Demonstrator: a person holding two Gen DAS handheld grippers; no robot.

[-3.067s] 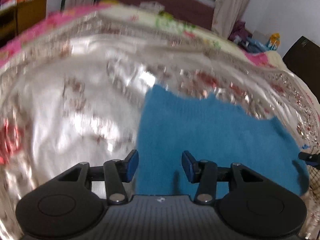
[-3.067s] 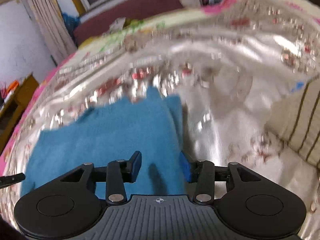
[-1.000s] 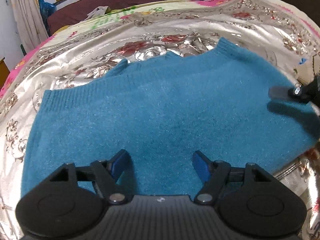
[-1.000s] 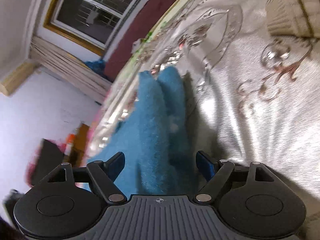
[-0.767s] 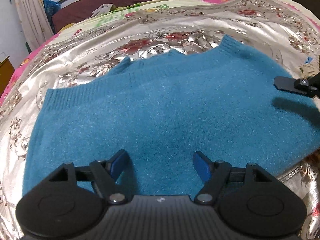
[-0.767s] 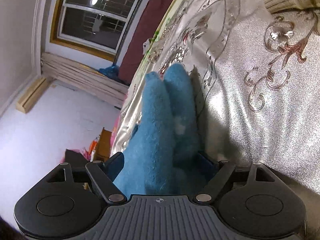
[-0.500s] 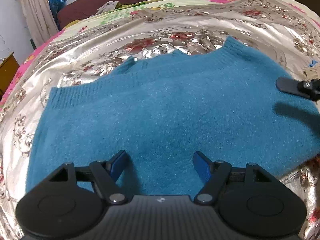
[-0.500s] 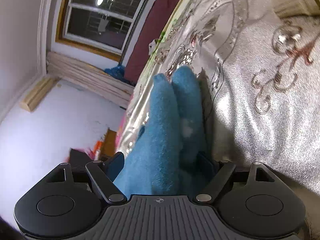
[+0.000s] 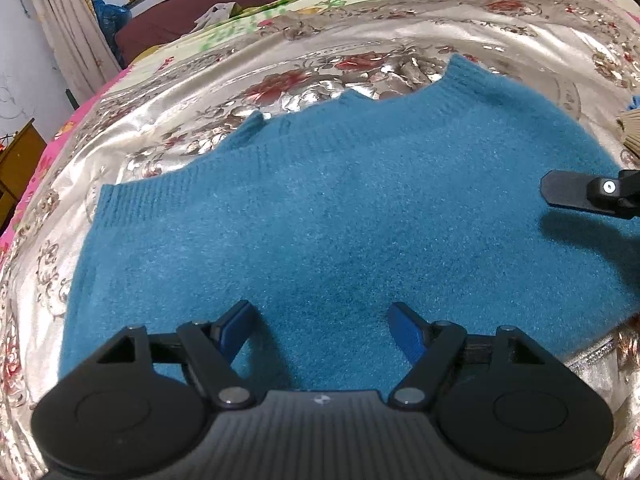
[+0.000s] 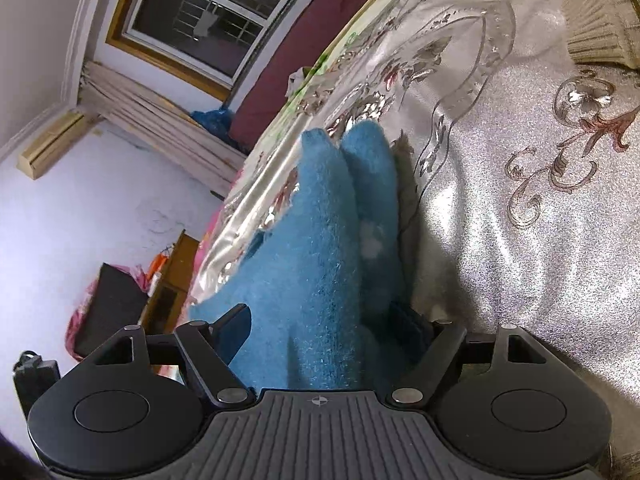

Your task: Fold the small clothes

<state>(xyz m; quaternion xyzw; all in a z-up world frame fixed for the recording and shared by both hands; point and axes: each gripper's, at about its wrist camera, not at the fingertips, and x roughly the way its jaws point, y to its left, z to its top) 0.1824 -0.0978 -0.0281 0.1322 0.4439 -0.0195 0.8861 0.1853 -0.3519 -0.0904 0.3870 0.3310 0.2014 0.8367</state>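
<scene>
One blue knitted sweater point(image 9: 340, 208) is seen spread flat on the bed's silver floral bedspread point(image 9: 168, 120), and it is judged soft, light and limp, best taken at an edge or corner. The left tongs point(image 9: 320, 320) are held wide open low over the near hem, their jaws just having opened further, nothing gripped. The right tongs point(image 10: 324, 328), just having narrowed, straddle the sweater's doubled right edge; whether the pads already press cannot be told.
</scene>
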